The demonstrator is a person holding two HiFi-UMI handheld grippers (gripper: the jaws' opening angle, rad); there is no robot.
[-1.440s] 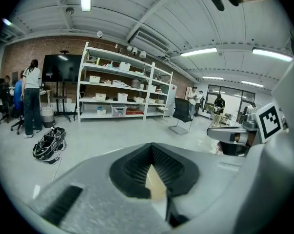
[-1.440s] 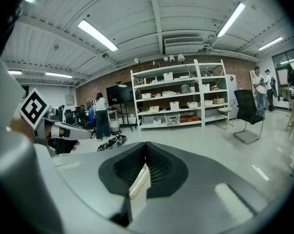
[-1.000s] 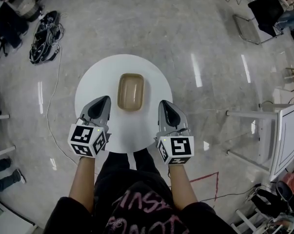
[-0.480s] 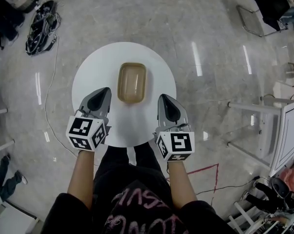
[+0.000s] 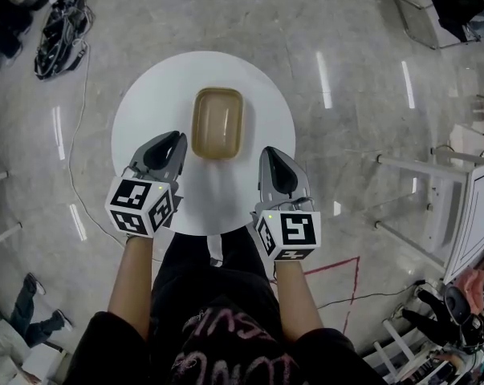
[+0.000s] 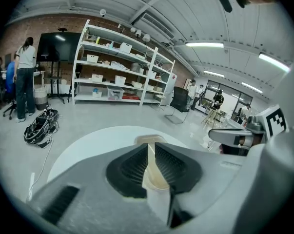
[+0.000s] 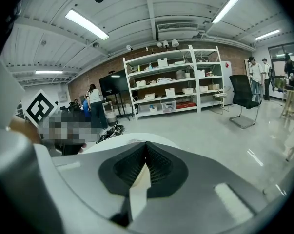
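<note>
The left gripper (image 5: 169, 139) hovers over the near side of the round white table (image 5: 145, 95), jaws parted by a narrow slit, empty; the right gripper (image 5: 275, 155) hovers alongside, jaws pressed together, empty; the tan tray (image 5: 217, 123) lies just beyond, between them, untouched; it looks like an approach, and a grip would need wider jaws; farther, grey floor (image 5: 250, 14), white shelves (image 7: 178, 95).

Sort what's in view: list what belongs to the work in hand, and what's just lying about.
In hand: tan tub on the round white table; left gripper, jaws slightly apart, empty; right gripper, jaws together, empty.
Lying about: cable bundle on the floor; shelving; black chair.
</note>
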